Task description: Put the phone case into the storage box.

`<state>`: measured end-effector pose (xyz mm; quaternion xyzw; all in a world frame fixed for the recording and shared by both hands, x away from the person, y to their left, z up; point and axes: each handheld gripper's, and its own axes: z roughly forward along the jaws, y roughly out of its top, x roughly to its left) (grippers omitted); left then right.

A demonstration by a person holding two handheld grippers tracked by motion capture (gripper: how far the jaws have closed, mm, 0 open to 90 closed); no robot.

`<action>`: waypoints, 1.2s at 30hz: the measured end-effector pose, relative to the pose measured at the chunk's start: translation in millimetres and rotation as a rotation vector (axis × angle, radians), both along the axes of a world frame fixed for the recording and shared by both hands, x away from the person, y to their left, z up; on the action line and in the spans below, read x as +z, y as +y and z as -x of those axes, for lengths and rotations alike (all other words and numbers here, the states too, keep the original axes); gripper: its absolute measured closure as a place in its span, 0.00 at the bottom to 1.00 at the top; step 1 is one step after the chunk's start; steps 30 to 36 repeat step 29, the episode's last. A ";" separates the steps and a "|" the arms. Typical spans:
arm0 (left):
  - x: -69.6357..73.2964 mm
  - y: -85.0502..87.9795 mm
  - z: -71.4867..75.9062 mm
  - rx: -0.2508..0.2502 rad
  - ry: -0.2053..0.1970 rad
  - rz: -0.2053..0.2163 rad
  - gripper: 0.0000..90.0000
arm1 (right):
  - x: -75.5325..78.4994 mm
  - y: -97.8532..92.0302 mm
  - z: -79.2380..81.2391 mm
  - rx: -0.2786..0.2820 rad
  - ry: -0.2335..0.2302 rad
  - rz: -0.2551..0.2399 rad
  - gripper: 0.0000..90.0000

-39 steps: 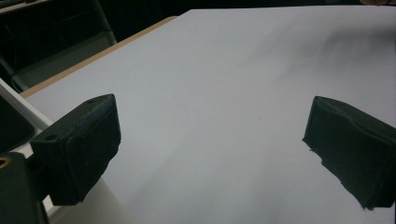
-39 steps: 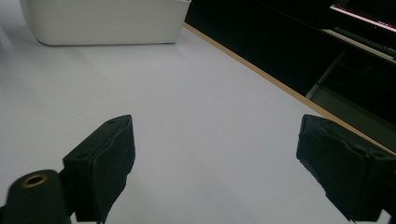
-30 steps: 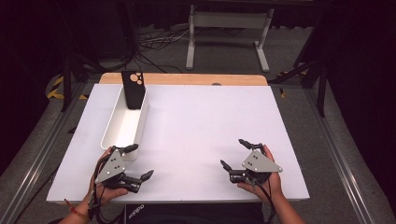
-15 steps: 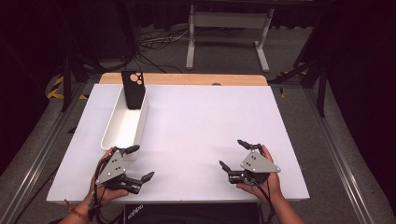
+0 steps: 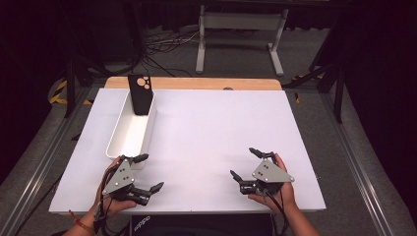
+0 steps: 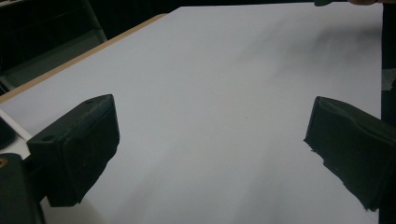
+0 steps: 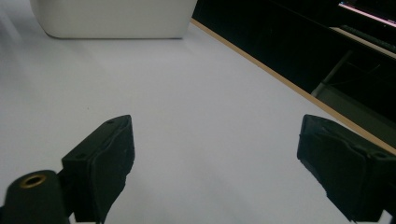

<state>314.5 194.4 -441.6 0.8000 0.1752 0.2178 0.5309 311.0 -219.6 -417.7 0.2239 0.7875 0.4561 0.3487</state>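
Note:
A long white bin (image 5: 129, 132) lies on the left of the white table (image 5: 211, 128). A black phone case (image 5: 140, 93) with round camera holes stands upright at the bin's far end. My left gripper (image 5: 150, 172) is held low just in front of the bin's near end. It is open, and its own view shows bare table between the jaws (image 6: 210, 135). My right gripper (image 5: 243, 162) hovers near the front right of the table, also open with nothing in it (image 7: 215, 149). In the right gripper view the bin (image 7: 112, 18) sits far ahead.
A wooden strip (image 5: 196, 82) runs along the table's far edge. Beyond it stand a metal frame (image 5: 238, 29) and floor cables (image 5: 167, 46). A black device (image 5: 196, 225) sits at the near edge between the person's forearms. Metal rails flank the table.

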 end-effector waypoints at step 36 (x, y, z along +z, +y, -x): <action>-1.0 -3.4 -1.6 -0.007 0.009 -0.010 0.04 | -1.6 -4.1 -3.1 -0.014 0.008 -0.011 0.14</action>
